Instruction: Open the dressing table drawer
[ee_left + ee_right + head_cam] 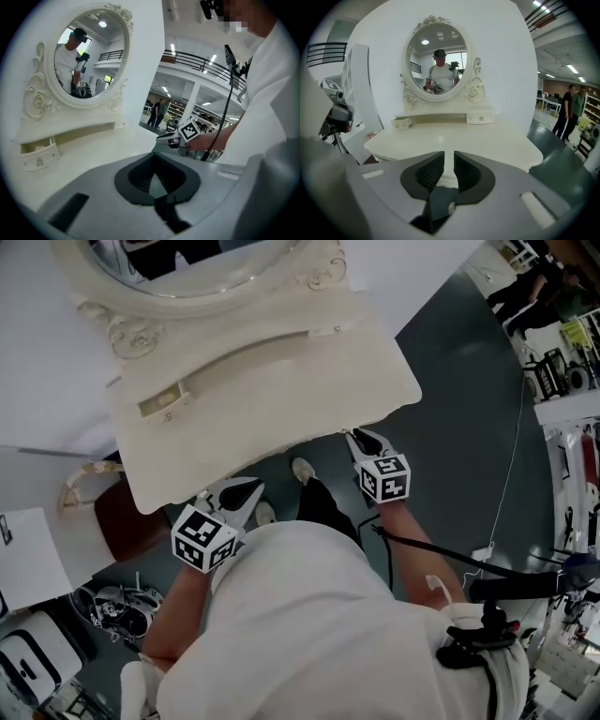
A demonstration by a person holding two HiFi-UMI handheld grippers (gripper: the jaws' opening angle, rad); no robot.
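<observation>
Hovering empty, right tool (pixel 449 157) narrowly parted

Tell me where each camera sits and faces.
Head view: on the person's head, steeply down onto the dressing table; torso, forearms, left gripper, right gripper.
Left gripper view: on that gripper, across the table toward the mirror; right gripper, forearm.
Right gripper view: on that gripper, squarely facing the mirror; left gripper at left.
Both gripper views share the mirror.
</observation>
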